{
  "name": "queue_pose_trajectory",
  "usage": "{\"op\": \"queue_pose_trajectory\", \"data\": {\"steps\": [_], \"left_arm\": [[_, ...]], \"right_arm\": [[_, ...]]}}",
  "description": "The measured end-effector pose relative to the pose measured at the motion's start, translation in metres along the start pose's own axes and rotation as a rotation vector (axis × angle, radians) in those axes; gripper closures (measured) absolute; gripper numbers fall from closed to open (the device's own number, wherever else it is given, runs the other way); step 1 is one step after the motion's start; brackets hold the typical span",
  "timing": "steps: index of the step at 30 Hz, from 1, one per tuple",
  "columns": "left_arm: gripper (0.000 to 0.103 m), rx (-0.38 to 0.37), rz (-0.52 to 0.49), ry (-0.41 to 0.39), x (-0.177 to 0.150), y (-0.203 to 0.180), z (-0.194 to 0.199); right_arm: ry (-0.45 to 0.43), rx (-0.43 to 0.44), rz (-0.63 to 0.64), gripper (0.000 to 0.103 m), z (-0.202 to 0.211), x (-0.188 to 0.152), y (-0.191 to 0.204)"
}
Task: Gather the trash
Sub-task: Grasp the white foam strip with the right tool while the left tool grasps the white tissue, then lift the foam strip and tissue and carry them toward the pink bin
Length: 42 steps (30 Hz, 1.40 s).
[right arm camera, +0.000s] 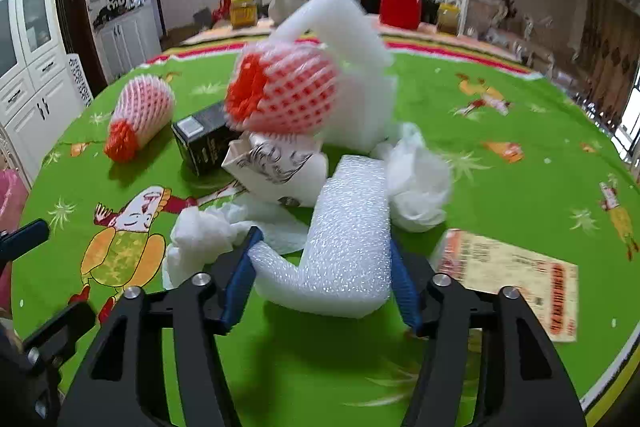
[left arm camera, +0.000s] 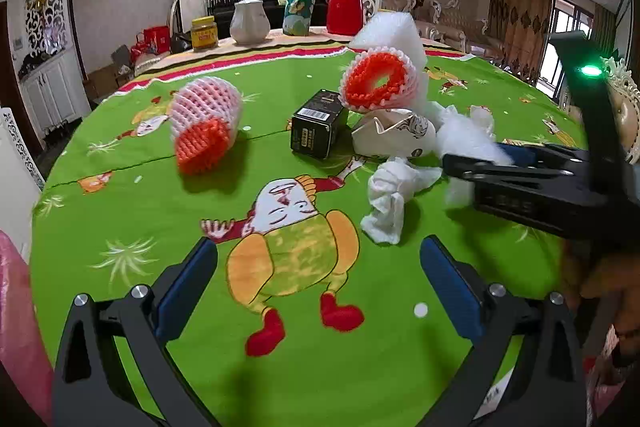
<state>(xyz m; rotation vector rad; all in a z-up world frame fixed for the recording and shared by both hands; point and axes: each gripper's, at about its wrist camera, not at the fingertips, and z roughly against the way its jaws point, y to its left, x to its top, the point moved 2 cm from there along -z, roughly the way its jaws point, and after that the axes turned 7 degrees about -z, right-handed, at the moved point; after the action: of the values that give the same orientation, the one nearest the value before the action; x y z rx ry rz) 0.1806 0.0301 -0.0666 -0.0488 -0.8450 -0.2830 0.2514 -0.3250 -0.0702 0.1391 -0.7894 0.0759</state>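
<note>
While right gripper (right arm camera: 322,269) clamps foam (right arm camera: 344,247), left gripper (left arm camera: 318,279) agape

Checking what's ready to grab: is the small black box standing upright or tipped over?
Tipped. The black box lies tilted on the green tablecloth, its barcoded end face turned up toward the camera.

My round tablecloth (left arm camera: 160,211) is bright green, printed with a cartoon figure in yellow, white and red boots, and edged in red, white and brown stripes. At upper centre, the foam fruit nets (right arm camera: 280,95) are pink-white mesh with orange-red ends. The small box (left arm camera: 318,125) is black. The foam sheet (right arm camera: 348,239) between my blue pads (right arm camera: 240,279) is speckled white.
</note>
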Motion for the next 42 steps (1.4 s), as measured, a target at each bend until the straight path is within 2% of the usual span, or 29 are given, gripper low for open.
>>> {"op": "queue_pose_trajectory", "data": {"steps": [8, 12, 15, 16, 17, 19, 22, 27, 35, 42], "left_arm": [[0.008, -0.058, -0.003, 0.074, 0.027, -0.022, -0.047], [0.030, -0.087, -0.002, 0.122, 0.037, -0.035, -0.073], [0.035, -0.085, -0.007, 0.151, 0.041, -0.042, -0.089], [0.043, -0.088, -0.011, 0.161, 0.041, -0.044, -0.092], [0.056, -0.097, -0.015, 0.171, 0.042, -0.047, -0.094], [0.072, -0.104, -0.034, 0.147, 0.043, -0.050, -0.090], [0.074, -0.091, -0.061, 0.090, 0.042, -0.055, -0.072], [0.074, -0.083, -0.051, 0.022, 0.027, -0.059, -0.041], [0.074, -0.043, 0.022, -0.105, 0.005, -0.047, 0.007], [0.074, -0.026, 0.050, -0.156, -0.006, -0.036, 0.034]], "right_arm": [[-0.164, 0.073, -0.080, 0.048, 0.068, 0.006, -0.035], [-0.182, 0.069, -0.090, 0.048, 0.083, -0.002, -0.046], [-0.178, 0.069, -0.097, 0.048, 0.086, -0.011, -0.053], [-0.174, 0.069, -0.100, 0.048, 0.087, -0.014, -0.054], [-0.167, 0.071, -0.100, 0.048, 0.086, -0.017, -0.055], [-0.159, 0.073, -0.099, 0.048, 0.086, -0.024, -0.056], [-0.150, 0.082, -0.097, 0.048, 0.087, -0.033, -0.056], [-0.157, 0.082, -0.093, 0.048, 0.091, -0.042, -0.052], [-0.224, 0.099, -0.072, 0.048, 0.113, -0.048, -0.045], [-0.217, 0.134, -0.030, 0.048, 0.114, -0.055, -0.027]]}}
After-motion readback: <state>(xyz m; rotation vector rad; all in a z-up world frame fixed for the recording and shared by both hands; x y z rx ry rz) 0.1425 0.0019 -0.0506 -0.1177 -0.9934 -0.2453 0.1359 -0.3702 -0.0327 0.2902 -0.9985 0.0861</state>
